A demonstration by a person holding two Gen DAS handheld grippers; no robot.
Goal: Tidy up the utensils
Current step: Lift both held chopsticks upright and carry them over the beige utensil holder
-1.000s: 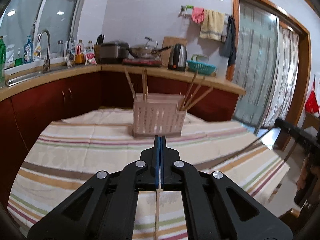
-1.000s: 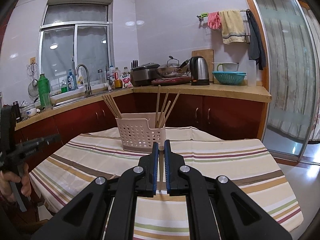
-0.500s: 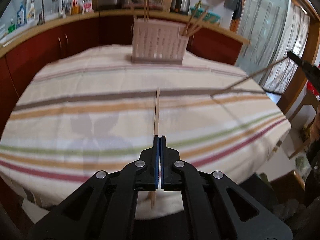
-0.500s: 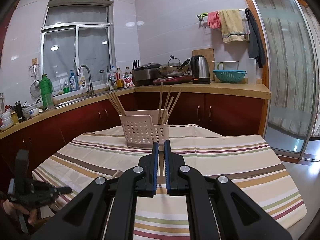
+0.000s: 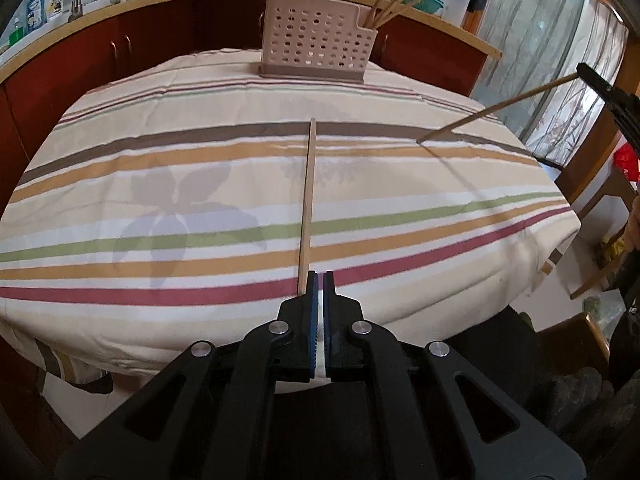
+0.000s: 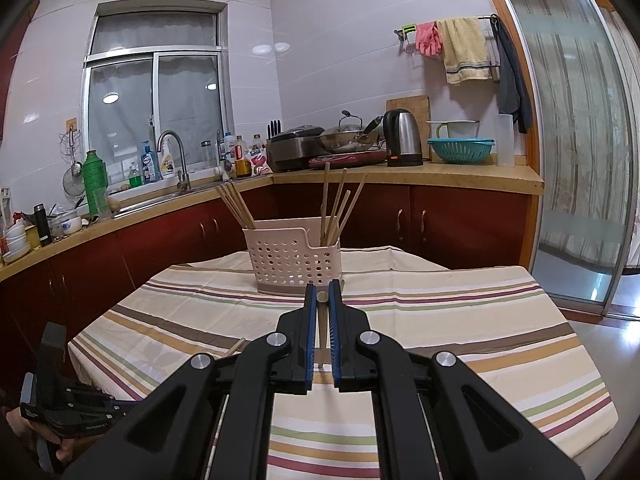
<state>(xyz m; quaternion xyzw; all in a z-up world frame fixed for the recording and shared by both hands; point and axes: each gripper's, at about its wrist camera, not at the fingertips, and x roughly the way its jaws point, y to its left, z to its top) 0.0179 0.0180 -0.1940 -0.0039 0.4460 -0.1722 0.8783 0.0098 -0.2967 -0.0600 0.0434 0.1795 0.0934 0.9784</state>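
Two loose chopsticks are in play, one to each gripper. The left gripper (image 5: 320,276) hovers at the near edge of the counter (image 5: 160,184) (a table under a striped cloth), its jaws parted by a thin gap with nothing between them; the lying chopstick (image 5: 307,204) rests flat on the cloth just to the left of the left jaw tip, running from there straight toward the far edge. The right gripper (image 6: 322,296) has its jaws clenched on the held chopstick (image 6: 321,297), whose round end shows between the tips; in the left wrist view this stick (image 5: 496,109) slants down from the right gripper (image 5: 588,74) over the right edge of the counter, and its lower tip is at the cloth, well to the right of the lying one. Whether that tip touches the cloth I cannot tell. The pale perforated utensil basket (image 5: 316,46) stands upright near the far edge, roughly centred, with a bunch of chopsticks (image 6: 236,206) leaning out of its left compartment and another bunch (image 6: 340,208) fanning out of its right one.
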